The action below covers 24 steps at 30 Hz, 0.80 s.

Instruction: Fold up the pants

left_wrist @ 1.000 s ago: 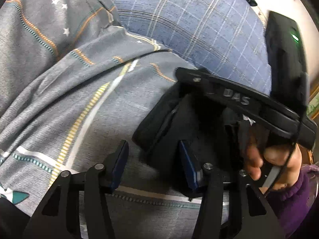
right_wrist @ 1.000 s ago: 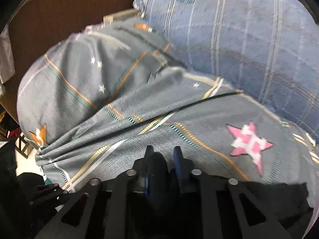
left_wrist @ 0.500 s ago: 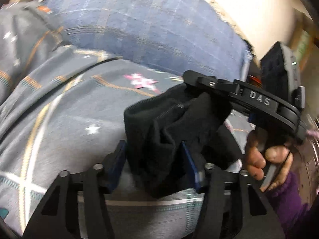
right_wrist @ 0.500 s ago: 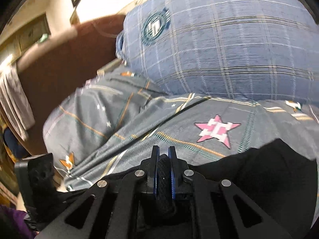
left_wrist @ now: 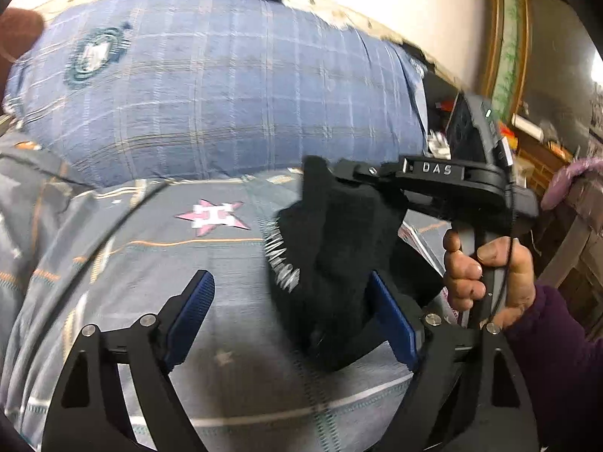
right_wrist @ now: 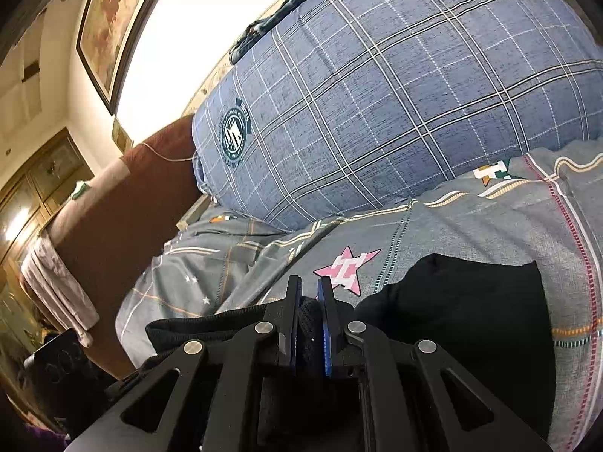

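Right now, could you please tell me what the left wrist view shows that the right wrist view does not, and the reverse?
Only the left wrist view shows the left tongs opening, black pants hanging between them against the right-side pad, and the person's hand gripping the right tool. Only the right wrist view shows the right tongs clamped on the pants, and a framed picture. Both show the plaid pillow and the pink star.

both cameras sit just behind their own fingers, close above the grey star-print bedsheet (left_wrist: 158, 263), facing the blue plaid pillow (right_wrist: 395, 105). the left view looks rightward at the right gripper (left_wrist: 339, 173); both views share the pink star (right_wrist: 345, 269).
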Available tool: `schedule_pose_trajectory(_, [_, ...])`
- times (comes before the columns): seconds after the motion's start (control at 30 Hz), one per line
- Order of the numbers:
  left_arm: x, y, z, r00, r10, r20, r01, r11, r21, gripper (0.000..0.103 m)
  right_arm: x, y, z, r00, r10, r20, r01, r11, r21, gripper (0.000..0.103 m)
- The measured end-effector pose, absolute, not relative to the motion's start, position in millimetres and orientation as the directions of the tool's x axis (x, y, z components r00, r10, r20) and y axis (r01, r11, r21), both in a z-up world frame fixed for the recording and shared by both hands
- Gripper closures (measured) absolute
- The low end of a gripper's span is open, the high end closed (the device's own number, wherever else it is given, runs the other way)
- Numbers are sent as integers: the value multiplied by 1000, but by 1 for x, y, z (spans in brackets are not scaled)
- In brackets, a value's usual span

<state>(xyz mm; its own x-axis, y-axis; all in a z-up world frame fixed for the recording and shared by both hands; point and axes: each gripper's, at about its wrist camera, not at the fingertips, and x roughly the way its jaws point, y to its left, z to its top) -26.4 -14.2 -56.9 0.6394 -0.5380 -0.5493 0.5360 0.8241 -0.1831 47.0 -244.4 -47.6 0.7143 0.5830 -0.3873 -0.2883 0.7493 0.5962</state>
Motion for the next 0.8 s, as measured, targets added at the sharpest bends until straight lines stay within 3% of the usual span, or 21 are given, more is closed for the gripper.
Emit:
schedule_pose_trajectory(0.1, [-21,-33,-60,639,-526,-562,549,823,-146,19,41,-244,-42,717,588,-373,-319,754,575,96])
schedule_pose_trajectory(0.13, [-21,-37,-58,624,-546,-560,560,811,-167,24,38,-246,-39,724,585,-366,-326,757,566,96])
schedule_pose_trajectory(0.17, [-24,-40,-58,607,-576,-547,577,793,-195,38,36,-249,-37,731,580,-359,-327,760,561,96])
schedule_pose_trajectory(0.23, [-32,-55,-55,596,-591,-543,611,773,-171,44,34,-260,-34,746,570,-343,-320,760,566,96])
schedule_pose_trajectory(0.3, [-45,-80,-55,605,-567,-559,650,757,-64,48,35,-278,-35,759,559,-334,-303,757,579,96])
schedule_pose_trajectory(0.47, [-58,-143,-70,516,-606,-605,768,641,13,49,41,-321,-49,785,515,-346,-225,756,615,96])
schedule_pose_trajectory(0.6, [-45,-179,-94,378,-624,-683,816,573,-72,42,45,-355,-62,804,449,-390,-127,770,625,96])
schedule_pose_trajectory(0.7, [-46,-185,-101,372,-606,-703,821,569,-56,39,46,-382,-73,813,351,-464,-6,803,595,84])
schedule_pose_trajectory(0.8, [-51,-167,-85,365,-635,-682,823,562,-83,39,37,-406,-80,817,310,-486,56,796,602,82])
